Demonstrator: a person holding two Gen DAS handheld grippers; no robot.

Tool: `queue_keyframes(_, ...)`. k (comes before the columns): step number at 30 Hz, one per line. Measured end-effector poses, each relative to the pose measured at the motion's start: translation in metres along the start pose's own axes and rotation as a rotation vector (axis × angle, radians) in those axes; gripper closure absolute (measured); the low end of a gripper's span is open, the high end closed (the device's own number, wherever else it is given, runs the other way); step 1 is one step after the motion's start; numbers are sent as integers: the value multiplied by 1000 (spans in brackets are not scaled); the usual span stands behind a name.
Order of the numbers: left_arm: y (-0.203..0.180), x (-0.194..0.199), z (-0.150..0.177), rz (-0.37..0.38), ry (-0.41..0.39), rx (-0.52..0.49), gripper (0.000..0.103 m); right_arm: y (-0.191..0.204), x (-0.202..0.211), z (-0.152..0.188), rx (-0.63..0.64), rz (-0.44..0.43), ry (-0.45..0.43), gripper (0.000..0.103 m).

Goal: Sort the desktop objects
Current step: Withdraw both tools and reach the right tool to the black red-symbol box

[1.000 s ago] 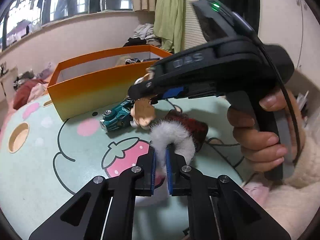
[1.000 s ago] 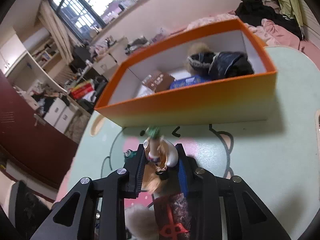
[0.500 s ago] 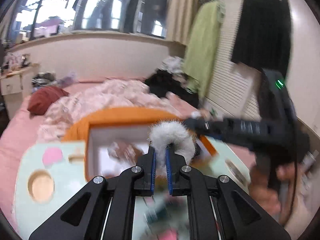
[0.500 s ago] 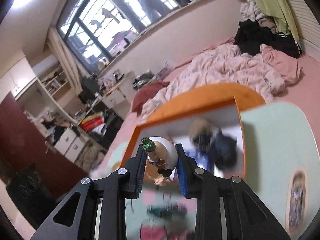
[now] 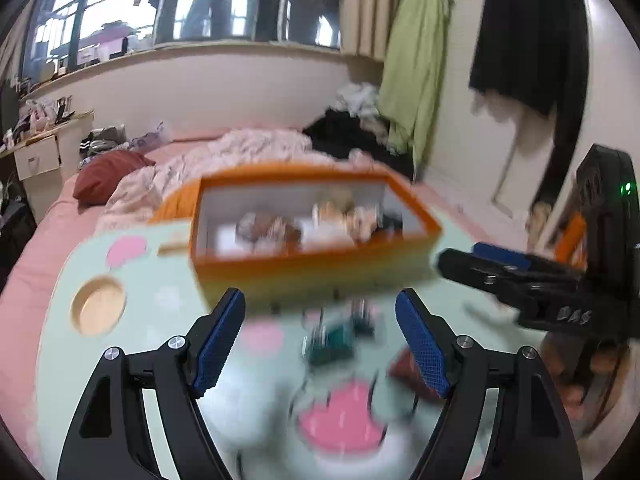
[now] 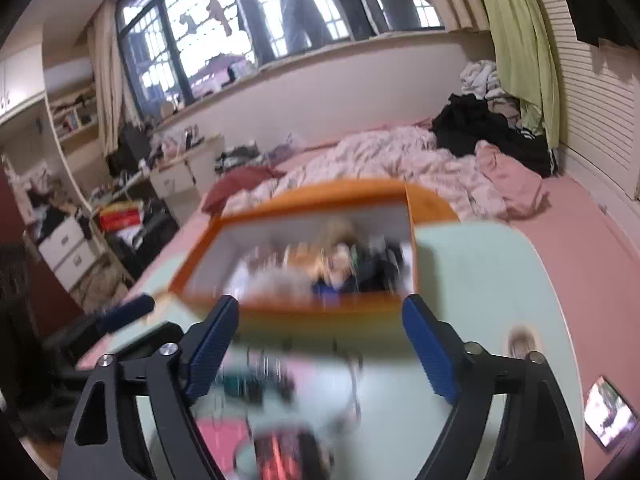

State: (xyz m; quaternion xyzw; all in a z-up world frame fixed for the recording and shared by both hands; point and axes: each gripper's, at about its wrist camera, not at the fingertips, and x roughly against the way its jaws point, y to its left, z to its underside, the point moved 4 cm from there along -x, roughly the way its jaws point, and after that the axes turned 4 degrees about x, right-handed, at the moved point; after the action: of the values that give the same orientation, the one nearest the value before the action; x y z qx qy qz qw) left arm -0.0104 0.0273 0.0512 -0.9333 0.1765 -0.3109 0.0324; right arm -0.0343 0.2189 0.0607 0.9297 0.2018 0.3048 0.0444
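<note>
Above the mint-green counter, both the left hand-held gripper and right hand-held gripper now gaped wide, empty. Their fluffy and figurine toys had evidently dropped into the orange cardboard box; a teal toy car remained.

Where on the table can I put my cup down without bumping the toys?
The bare mint table to the right of the orange box, out to the round edge, looks free. So does the strip beside the round hole, left of the box. It is crowded just in front of the box, around the teal toy car.
</note>
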Motion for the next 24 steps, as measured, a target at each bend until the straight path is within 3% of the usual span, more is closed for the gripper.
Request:
queue_keyframes(3, 8, 0, 35, -36, 77, -12, 25, 2, 9, 39, 9, -30, 77, 12)
queue_keyframes(6, 21, -20, 65, -94, 157, 41, 24, 20, 10, 68, 91, -36, 140, 12)
queue_keyframes(7, 22, -22, 68, -137, 121, 29, 16, 26, 7, 73, 133, -16, 146, 10)
queue_keyframes(8, 22, -23, 71, -203, 85, 7, 16, 32, 4, 77, 170, -5, 156, 8)
queue_keyframes(9, 21, -25, 72, -224, 82, 5, 15, 38, -3, 79, 201, -7, 179, 8)
queue_keyframes(11, 19, -26, 72, -213, 86, 0, 15, 46, -15, 84, 240, -17, 228, 8)
queue_keyframes(15, 27, -26, 73, -219, 87, 37, 15, 49, -37, 88, 282, 50, 268, 7)
queue_keyframes(19, 29, -26, 74, -225, 84, 50, 15, 43, -45, 89, 304, 102, 215, 6)
queue_keyframes(21, 25, -25, 73, -218, 87, 37, 15, 41, -44, 90, 304, 97, 190, 15)
queue_keyframes(23, 21, -25, 73, -208, 87, 22, 15, 38, -40, 90, 295, 107, 157, 33)
queue_keyframes(24, 20, -25, 73, -211, 85, 15, 15, 36, -38, 91, 294, 103, 138, 50)
